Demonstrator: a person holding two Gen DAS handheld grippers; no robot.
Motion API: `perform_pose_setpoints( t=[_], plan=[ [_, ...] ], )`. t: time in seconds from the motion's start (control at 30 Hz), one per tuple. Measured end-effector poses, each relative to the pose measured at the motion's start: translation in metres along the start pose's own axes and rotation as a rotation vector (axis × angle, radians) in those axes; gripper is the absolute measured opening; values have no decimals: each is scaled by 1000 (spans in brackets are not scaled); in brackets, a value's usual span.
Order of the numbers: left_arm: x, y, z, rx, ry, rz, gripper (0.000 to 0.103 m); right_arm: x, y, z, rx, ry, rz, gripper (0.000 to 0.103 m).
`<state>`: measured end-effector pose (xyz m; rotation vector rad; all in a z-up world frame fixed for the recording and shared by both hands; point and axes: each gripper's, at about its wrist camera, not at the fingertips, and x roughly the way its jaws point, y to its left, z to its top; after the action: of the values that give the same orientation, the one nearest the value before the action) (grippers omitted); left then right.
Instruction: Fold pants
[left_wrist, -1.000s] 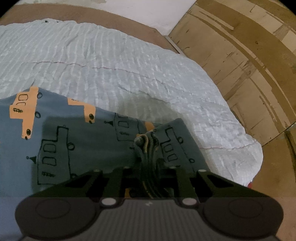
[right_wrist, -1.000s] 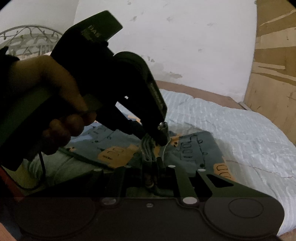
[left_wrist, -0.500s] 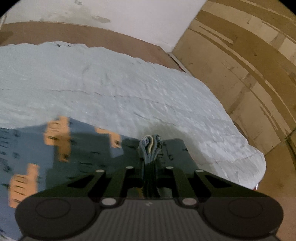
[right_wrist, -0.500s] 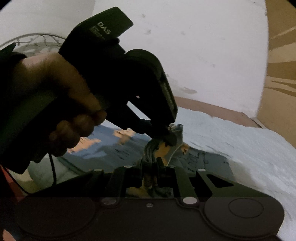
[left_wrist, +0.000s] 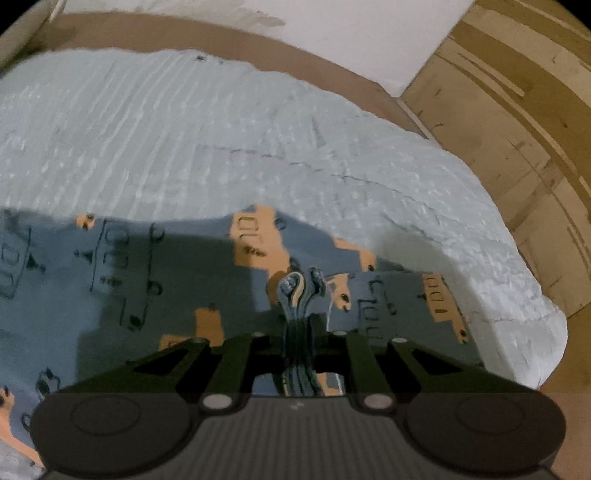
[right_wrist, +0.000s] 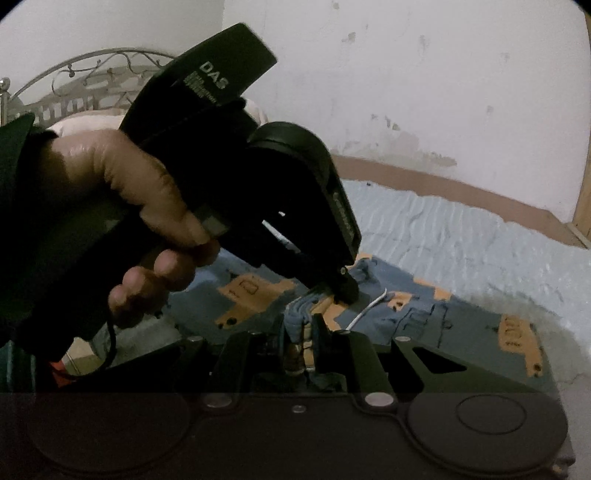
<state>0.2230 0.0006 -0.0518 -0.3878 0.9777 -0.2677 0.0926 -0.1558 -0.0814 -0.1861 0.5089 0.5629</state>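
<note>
Colours/patterns: pants and surroundings
pants (left_wrist: 122, 280) showing slate blue with orange blocks and thin black line-drawn vehicles; bedcover (left_wrist: 229, 140) showing pale blue-white with fine ribbed texture; left gripper (left_wrist: 299, 328) and right gripper (right_wrist: 301, 332) both showing matte black; wall (right_wrist: 424, 74) showing white with grey scuffs, brown band along its base; wood panels (left_wrist: 517, 110) showing tan with darker brown stripes

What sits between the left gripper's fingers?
A bunched fold of the pants, clamped in the left gripper; the left wrist view shows it.
</note>
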Motion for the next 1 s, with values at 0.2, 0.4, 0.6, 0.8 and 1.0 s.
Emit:
perform_pose_setpoints(
  t=[0.2, 0.4, 0.6, 0.8, 1.0],
  plan=[
    [-6, 6, -4, -17, -26, -3, 49, -5, -1, -1, 7, -10, 28, 31],
    [-27, 4, -11, 7, -77, 57, 88, -41, -24, -10, 17, -57, 31, 74],
    [-49, -21, -36, 157, -146, 250, 99, -82, -67, -23, 107, -83, -148, 98],
    [-65, -25, -63, 128, -164, 258, 99, -83, -99, -28, 132, -39, -326, 102],
    [-57, -18, -79, 118, -130, 286, 101, -62, -126, -28, 183, 32, -385, 102]
  ],
)
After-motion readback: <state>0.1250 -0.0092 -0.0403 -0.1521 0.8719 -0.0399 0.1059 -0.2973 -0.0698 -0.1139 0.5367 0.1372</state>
